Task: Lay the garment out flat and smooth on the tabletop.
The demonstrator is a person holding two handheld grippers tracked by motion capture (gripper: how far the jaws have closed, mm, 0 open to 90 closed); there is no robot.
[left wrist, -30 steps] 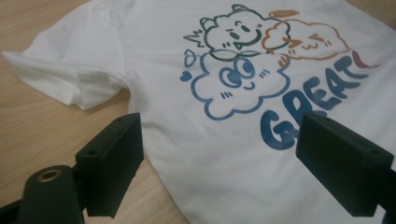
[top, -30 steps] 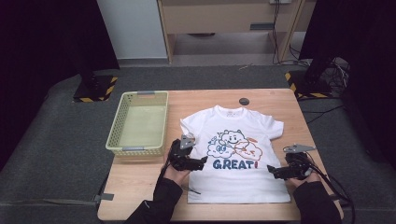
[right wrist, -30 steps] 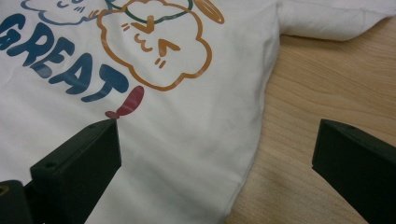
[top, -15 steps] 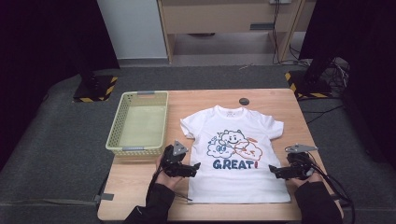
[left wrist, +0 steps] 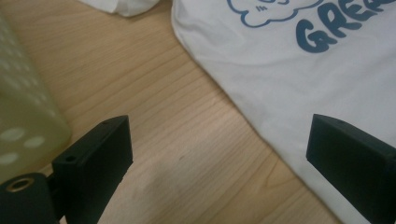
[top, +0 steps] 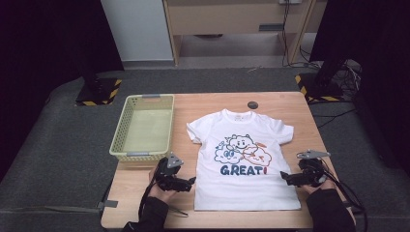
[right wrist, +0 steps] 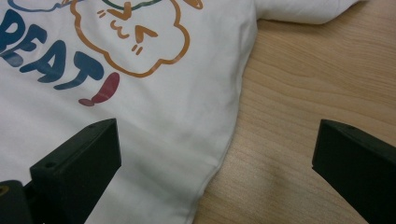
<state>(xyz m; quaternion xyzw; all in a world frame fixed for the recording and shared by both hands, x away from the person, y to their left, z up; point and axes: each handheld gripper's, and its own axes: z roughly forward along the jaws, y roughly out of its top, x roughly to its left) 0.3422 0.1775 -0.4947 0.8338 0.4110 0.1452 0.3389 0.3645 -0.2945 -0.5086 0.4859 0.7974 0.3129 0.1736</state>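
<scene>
Shirt (top: 244, 164) lay flat, print up, on the desk (top: 203, 104), collar away from the person, long axis running front to back. Left gripper (top: 189, 182) sat just outside the left side seam near the hem, fingers (left wrist: 95, 161) just widened, wide apart, nothing between them. Right gripper (top: 284, 177) straddled the right seam, fingers (right wrist: 79, 158) open, one over cloth, one over wood. Both equally near.

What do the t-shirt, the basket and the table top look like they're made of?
T-shirt: soft white knit, likely cotton, matte, with faint wrinkles and a stitched side seam. Basket: pale yellow-green plastic, slightly glossy, its walls perforated with small holes. Table top: light wood or wood-look laminate, smooth, with visible grain lines.
</scene>
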